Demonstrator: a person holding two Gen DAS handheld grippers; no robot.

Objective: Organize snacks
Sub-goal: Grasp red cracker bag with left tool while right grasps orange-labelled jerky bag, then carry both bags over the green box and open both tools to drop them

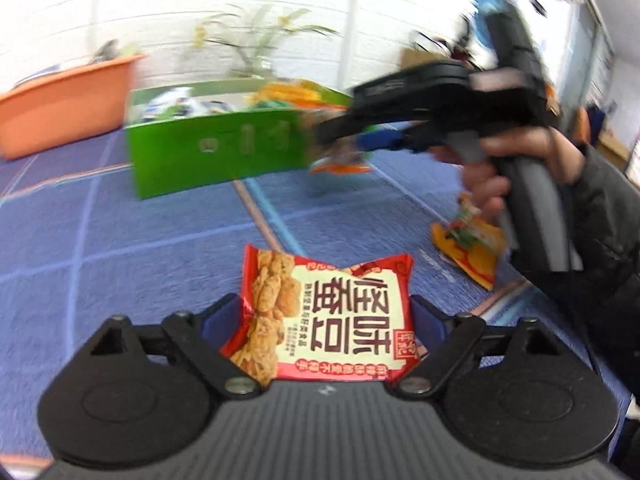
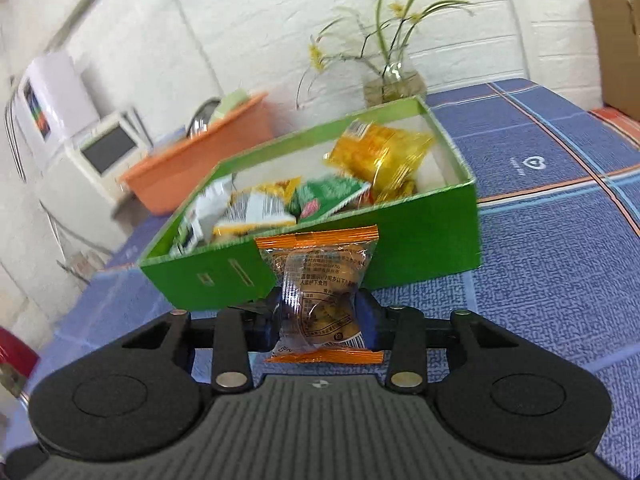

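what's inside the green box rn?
Green box holds several snack packets: a yellow one, a green one, white ones. Anything beneath them, and the near floor behind the front wall, is hidden.

Green box: motion-blurred in the left wrist view, side markings unreadable.
Snack packets inside: smeared, print illegible.
Orange packet: part hidden behind the hand.
Red object: cut off at the picture's left edge, unidentifiable.
Orange tub: contents blurred.

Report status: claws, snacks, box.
Left claw shut on red packet. Right claw shut on orange packet, facing green box. Path clear.
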